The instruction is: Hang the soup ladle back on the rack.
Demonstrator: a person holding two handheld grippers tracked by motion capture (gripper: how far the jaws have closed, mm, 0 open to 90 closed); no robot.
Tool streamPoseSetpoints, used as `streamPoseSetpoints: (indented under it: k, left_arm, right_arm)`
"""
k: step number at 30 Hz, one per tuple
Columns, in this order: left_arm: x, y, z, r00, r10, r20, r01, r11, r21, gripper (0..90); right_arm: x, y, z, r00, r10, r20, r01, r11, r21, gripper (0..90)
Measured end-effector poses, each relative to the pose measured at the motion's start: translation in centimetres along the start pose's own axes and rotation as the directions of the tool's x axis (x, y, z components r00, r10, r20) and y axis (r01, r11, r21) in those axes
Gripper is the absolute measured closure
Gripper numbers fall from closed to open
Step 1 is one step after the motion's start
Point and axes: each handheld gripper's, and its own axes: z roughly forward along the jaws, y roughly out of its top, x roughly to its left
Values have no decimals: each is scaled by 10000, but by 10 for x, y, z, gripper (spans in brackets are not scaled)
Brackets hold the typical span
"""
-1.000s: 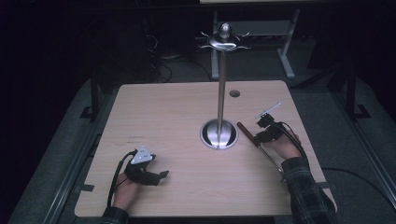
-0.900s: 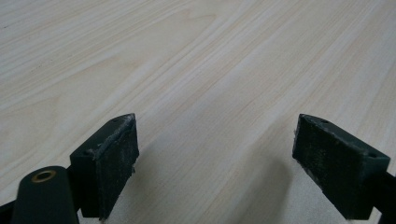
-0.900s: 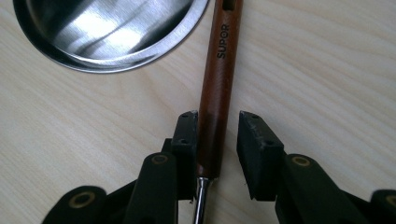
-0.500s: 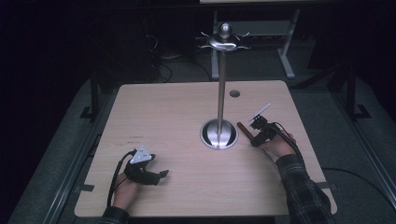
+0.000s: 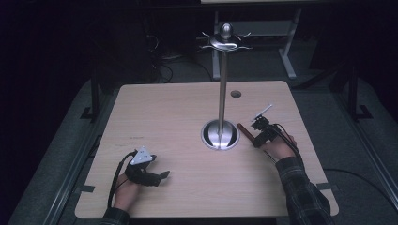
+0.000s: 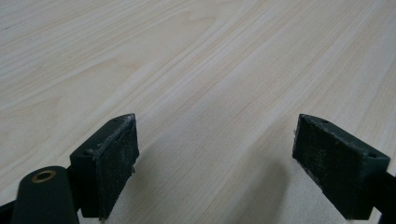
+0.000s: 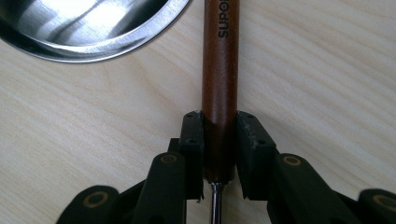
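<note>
Since a second ago the right hand-held gripper [image 5: 257, 132] has slid a little toward the stand's base and toward the far edge of the tabletop [image 5: 178, 117], carrying its tool along, while the left hand-held gripper [image 5: 149, 174] has kept its place near the near left corner. Seen from the right gripper view, the right hand-held gripper [image 7: 219, 140] is clenched on the brown wooden handle [image 7: 220, 70] of a slim tool: the two black jaws press on either side of the handle's lower end, where a thin metal shank leaves it toward the camera. Beyond the jaws the handle runs straight on, printed letters along it, lying low over the wood and passing just beside the rim of the round steel base [image 7: 88, 28]. From the high view the handle [image 5: 245, 131] points at that base [image 5: 219, 135], from which a tall metal pole [image 5: 223, 89] rises near the tabletop's middle. Left jaws stand wide apart, released, over bare wood [image 6: 210, 70].
</note>
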Motion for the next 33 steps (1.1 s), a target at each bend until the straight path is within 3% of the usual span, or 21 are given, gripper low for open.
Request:
streamPoseSetpoints:
  k: [4,9,11,14,17,26,33]
  left_arm:
    - [0,0,0,10000,57,-15,-57,10000,-15,140]
    - [0,0,0,10000,65,-5,-65,10000,-19,140]
    - [-1,0,1,10000,81,2,-81,10000,-31,140]
    - [0,0,0,9999,135,-31,-135,9999,52,140]
    - [0,0,0,9999,141,-20,-141,9999,70,140]
    - [0,0,0,9999,125,-19,-125,9999,-2,140]
    - [-1,0,1,10000,57,5,-57,10000,-27,140]
  right_arm:
    - [-1,-1,-1,9999,161,20,-161,9998,-106,737]
    - [-6,-5,-11,9990,447,4,-446,9966,-691,737]
    - [-6,-7,-17,9994,353,-53,-356,9951,-928,738]
    - [-6,-11,-28,9990,417,-149,-434,9880,-1481,738]
    - [-6,-15,-39,9993,357,-107,-371,9780,-2052,738]
    - [-6,-30,-65,9987,330,-385,-451,9259,-3751,739]
    - [-1,-40,-77,9984,171,-530,-392,8919,-4506,740]
